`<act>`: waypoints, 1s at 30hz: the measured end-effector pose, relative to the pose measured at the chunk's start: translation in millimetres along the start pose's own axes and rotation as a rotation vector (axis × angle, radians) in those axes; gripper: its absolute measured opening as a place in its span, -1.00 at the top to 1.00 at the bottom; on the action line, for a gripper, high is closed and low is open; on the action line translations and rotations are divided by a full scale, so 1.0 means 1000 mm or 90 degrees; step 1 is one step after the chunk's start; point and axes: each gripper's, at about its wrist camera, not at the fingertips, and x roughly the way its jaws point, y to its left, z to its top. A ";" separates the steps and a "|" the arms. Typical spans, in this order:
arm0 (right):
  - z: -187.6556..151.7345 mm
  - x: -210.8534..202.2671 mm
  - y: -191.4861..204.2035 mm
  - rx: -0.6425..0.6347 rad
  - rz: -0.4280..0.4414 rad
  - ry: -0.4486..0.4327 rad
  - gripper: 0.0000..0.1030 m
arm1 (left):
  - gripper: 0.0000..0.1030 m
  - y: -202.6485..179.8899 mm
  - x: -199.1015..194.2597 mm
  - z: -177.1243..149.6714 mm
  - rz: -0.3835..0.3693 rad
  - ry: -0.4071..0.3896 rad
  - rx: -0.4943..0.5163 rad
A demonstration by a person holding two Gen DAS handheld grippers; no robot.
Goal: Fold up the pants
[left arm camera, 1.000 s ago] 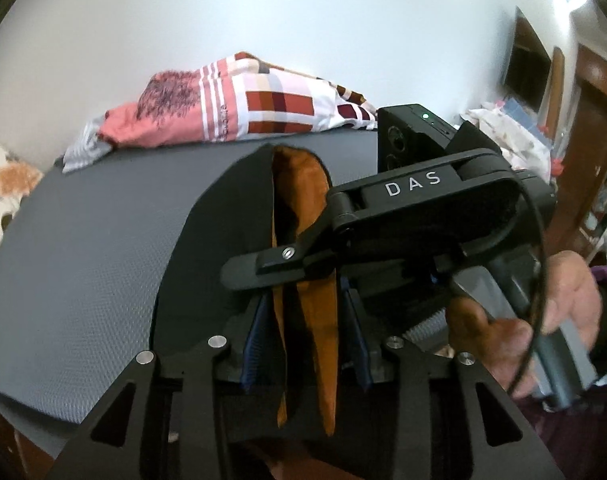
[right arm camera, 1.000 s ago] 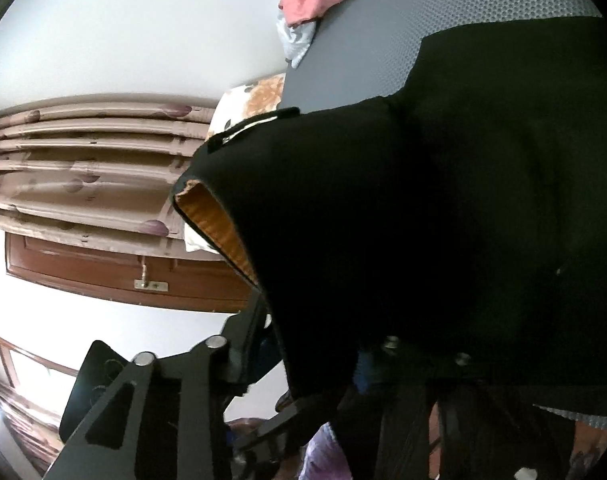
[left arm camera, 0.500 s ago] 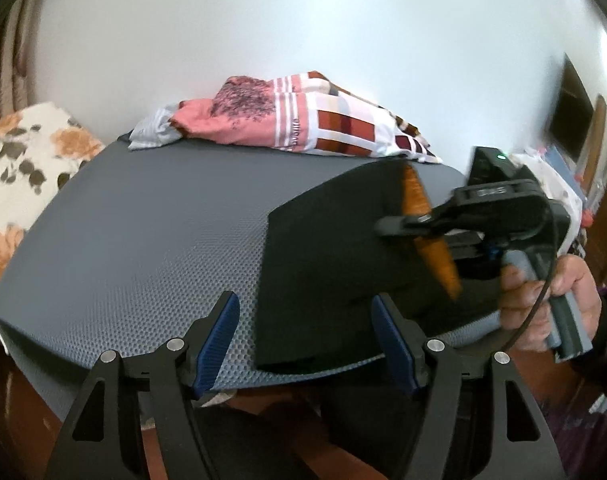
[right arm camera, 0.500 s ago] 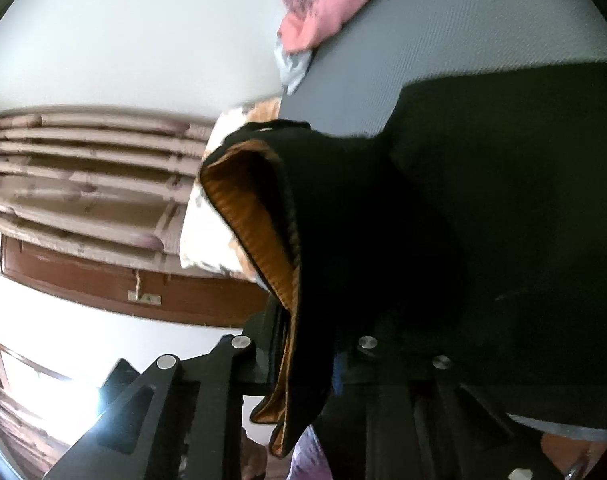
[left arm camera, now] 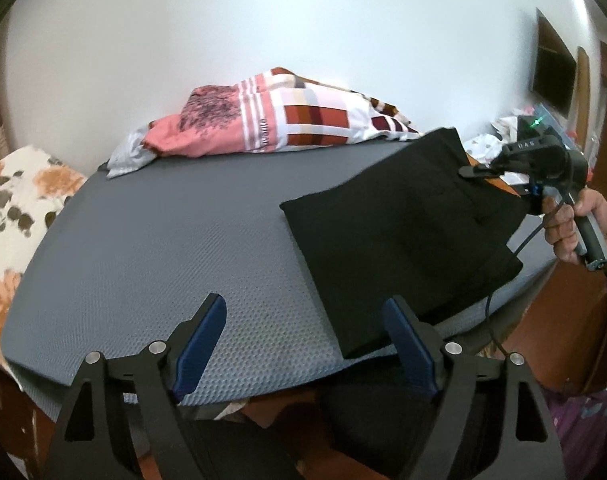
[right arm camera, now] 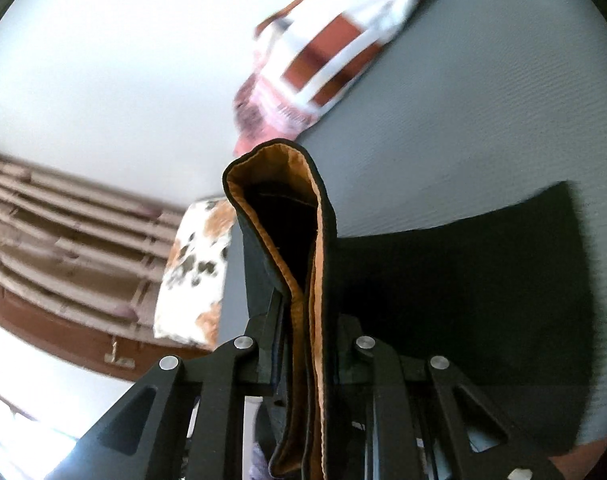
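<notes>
Black pants (left arm camera: 403,236) with an orange-brown lining lie folded on the right part of the grey mattress (left arm camera: 163,248). My left gripper (left arm camera: 307,334) hangs over the mattress's near edge, its jaws opening, blue pads (left arm camera: 201,344) apart with no cloth between them. In the left wrist view my right gripper (left arm camera: 479,170), held by a hand (left arm camera: 571,224), pinches the pants' far right edge and lifts it. In the right wrist view the right gripper (right arm camera: 303,344) is shut on the pants' waistband (right arm camera: 303,280), which stands up in a fold showing the lining.
A pink, white and red patterned cloth (left arm camera: 271,124) is heaped at the mattress's far edge against the white wall. A floral pillow (left arm camera: 19,200) lies at the left. Wooden furniture and clutter (left arm camera: 515,132) stand at the right. The left half of the mattress is bare.
My left gripper let go of the pants, opened wide and drew back. My right gripper carried the waistband away to the right, spreading the pants flat on the mattress.
</notes>
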 end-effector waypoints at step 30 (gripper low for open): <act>-0.028 -0.126 -0.100 0.033 0.001 -0.148 0.43 | -0.60 -0.057 0.116 0.025 -0.050 0.125 0.012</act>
